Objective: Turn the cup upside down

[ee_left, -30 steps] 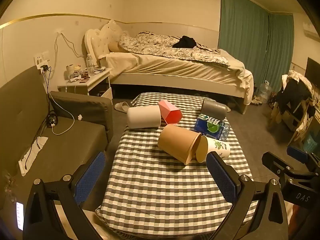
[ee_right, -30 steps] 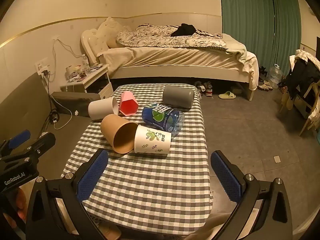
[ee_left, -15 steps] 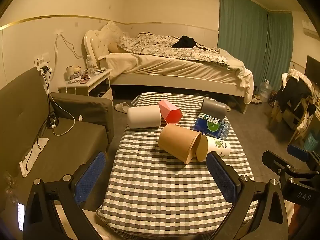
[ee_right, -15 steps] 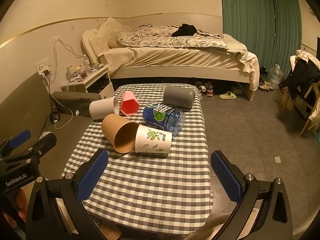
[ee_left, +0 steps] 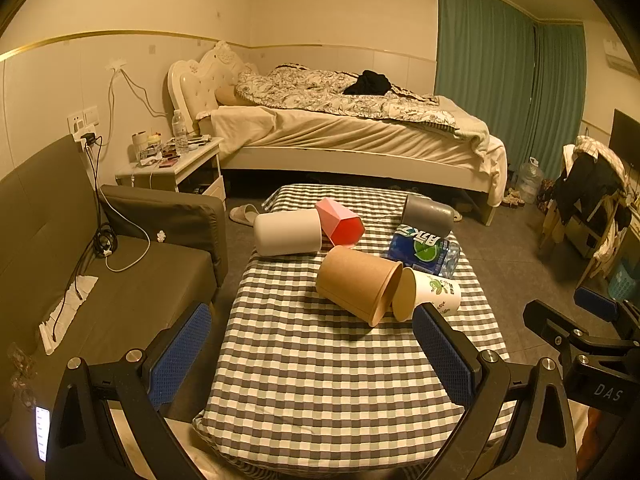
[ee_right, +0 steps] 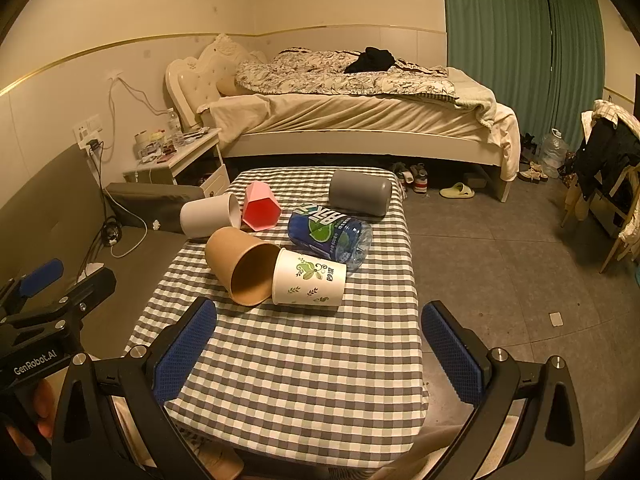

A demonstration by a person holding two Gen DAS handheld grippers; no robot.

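Several cups lie on their sides on a checked table (ee_left: 320, 380) (ee_right: 304, 360): a brown paper cup (ee_left: 358, 286) (ee_right: 242, 266), a white leaf-printed cup (ee_left: 426, 294) (ee_right: 310, 278), a plain white cup (ee_left: 288, 232) (ee_right: 210, 216), a pink faceted cup (ee_left: 340, 222) (ee_right: 261, 206) and a grey cup (ee_left: 428, 210) (ee_right: 360, 192). My left gripper (ee_left: 312, 354) hangs open over the table's near end, short of the cups. My right gripper (ee_right: 318, 352) is open too, also short of them, holding nothing.
A blue plastic bottle (ee_left: 424, 248) (ee_right: 330, 234) lies among the cups. A dark sofa (ee_left: 100, 280) stands left of the table, a nightstand (ee_left: 172, 168) and a bed (ee_left: 352, 128) behind it. Tiled floor (ee_right: 500, 280) lies to the right, with a clothes-draped chair (ee_right: 612, 168).
Both grippers have drifted slightly; the cups look a touch nearer in the right wrist view. Nothing on the table has moved.
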